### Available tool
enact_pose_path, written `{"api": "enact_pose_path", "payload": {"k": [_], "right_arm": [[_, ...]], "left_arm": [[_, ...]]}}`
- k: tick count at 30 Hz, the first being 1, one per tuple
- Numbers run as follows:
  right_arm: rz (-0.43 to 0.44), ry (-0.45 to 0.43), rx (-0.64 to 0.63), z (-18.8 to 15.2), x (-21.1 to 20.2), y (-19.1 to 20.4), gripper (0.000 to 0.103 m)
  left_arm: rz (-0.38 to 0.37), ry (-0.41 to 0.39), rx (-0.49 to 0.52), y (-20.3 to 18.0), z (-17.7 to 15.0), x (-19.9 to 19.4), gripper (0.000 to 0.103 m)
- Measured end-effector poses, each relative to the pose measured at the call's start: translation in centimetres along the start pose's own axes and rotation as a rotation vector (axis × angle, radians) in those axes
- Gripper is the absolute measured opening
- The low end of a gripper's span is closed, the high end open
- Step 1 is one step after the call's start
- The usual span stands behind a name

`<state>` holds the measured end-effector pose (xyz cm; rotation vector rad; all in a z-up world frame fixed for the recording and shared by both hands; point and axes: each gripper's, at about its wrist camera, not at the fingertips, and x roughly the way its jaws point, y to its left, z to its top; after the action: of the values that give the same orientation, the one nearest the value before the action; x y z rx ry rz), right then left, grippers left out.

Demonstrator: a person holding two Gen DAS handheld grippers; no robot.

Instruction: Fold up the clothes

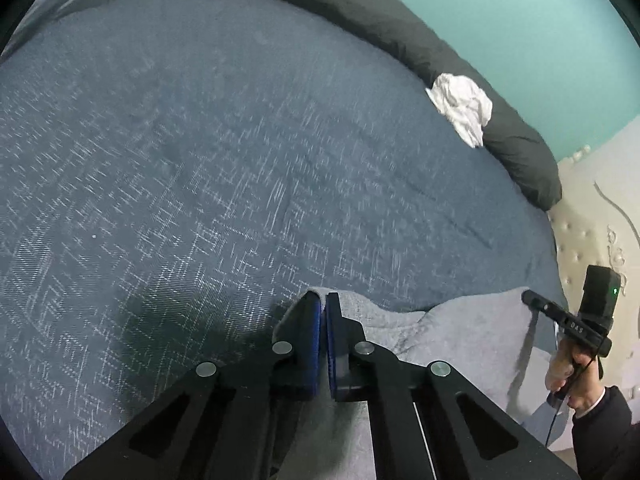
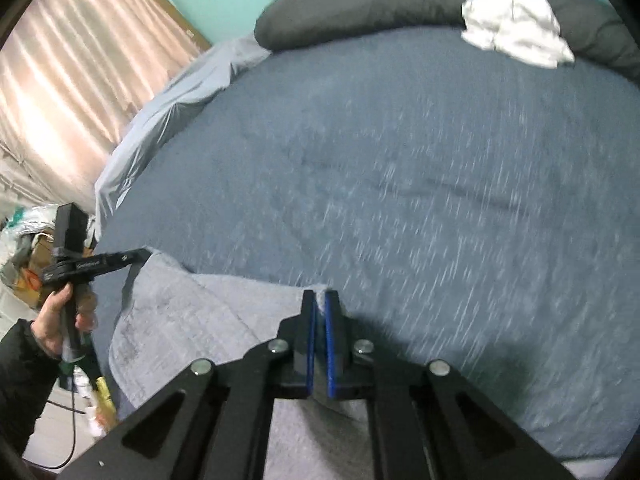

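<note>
Left tongs [image 1: 323, 312] pinching edge of grey garment [image 1: 452, 328] – right tongs [image 2: 319, 308] clamping its other edge, cloth stretching between them over near side of bed [image 1: 240, 160]. Right view alone showing curtain [image 2: 72, 80]; both catching white cloth [image 2: 516, 28] lying on dark pillow [image 2: 360, 4].

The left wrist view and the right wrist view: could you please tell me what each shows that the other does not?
Only the left wrist view shows the cream tufted headboard, and the right hand-held gripper seen from the side.

Only the right wrist view shows the pink curtain, the clutter on the floor, and the left hand-held gripper from the side.

Both show the blue bedspread, the dark long pillow, the crumpled white cloth, and the grey garment pinched by both closed grippers.
</note>
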<state>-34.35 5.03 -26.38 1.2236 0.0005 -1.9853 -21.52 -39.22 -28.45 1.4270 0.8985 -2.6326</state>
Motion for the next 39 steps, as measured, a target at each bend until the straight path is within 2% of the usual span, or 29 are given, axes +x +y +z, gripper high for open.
{"api": "enact_pose_path", "payload": {"k": [6,11,14,16,18,20,22,24,25,26,31,34,39], "right_arm": [[-0.051,0.043,-0.016,0.0,2.8,-1.0,0.004],[-0.077,0.150,0.012,-1.7,5.8,-2.5,0.005],[-0.092,0.096,0.040,-1.5,4.5,-3.4,0.008],[-0.108,0.025,0.117,-1.0,2.6,-4.6,0.009],[-0.044,-0.072,0.218,-0.5,-0.5,-6.7,0.009],[-0.014,-0.125,0.238,-0.5,-2.9,-7.7,0.009],[0.000,-0.099,0.203,-0.9,-4.1,-8.1,0.011],[0.000,-0.037,0.152,-2.2,-5.0,-8.5,0.027],[-0.010,-0.006,0.123,-3.0,-5.4,-8.7,0.038],[-0.020,0.025,0.095,-3.7,-5.8,-8.9,0.040],[-0.071,0.135,0.026,-8.3,-6.3,-10.1,0.040],[-0.100,0.170,-0.023,-10.4,-6.0,-10.5,0.040],[-0.138,0.201,-0.105,-11.7,-4.6,-10.9,0.040]], "left_arm": [[0.026,0.001,-0.025,0.7,-0.3,0.4,0.003],[0.043,0.020,-0.030,1.0,-0.2,1.2,0.003],[0.054,0.027,-0.028,1.0,-0.1,1.5,0.003],[0.054,0.027,-0.031,1.1,-0.2,1.3,0.003],[0.051,0.024,-0.035,1.2,-0.5,1.0,0.003],[0.050,0.024,-0.030,1.0,-0.7,0.6,0.004],[0.050,0.023,-0.021,0.8,-0.9,0.1,0.006],[0.062,0.014,-0.011,0.5,-1.1,-0.6,0.005],[0.071,0.006,-0.008,0.4,-1.1,-1.1,0.006],[0.076,-0.002,-0.008,0.4,-1.1,-1.5,0.006],[0.075,-0.025,0.052,-1.4,-1.1,-3.0,0.010],[0.078,0.006,0.127,-3.5,-1.6,-2.1,0.010],[0.078,0.064,0.175,-5.1,-3.0,0.5,0.010]]}}
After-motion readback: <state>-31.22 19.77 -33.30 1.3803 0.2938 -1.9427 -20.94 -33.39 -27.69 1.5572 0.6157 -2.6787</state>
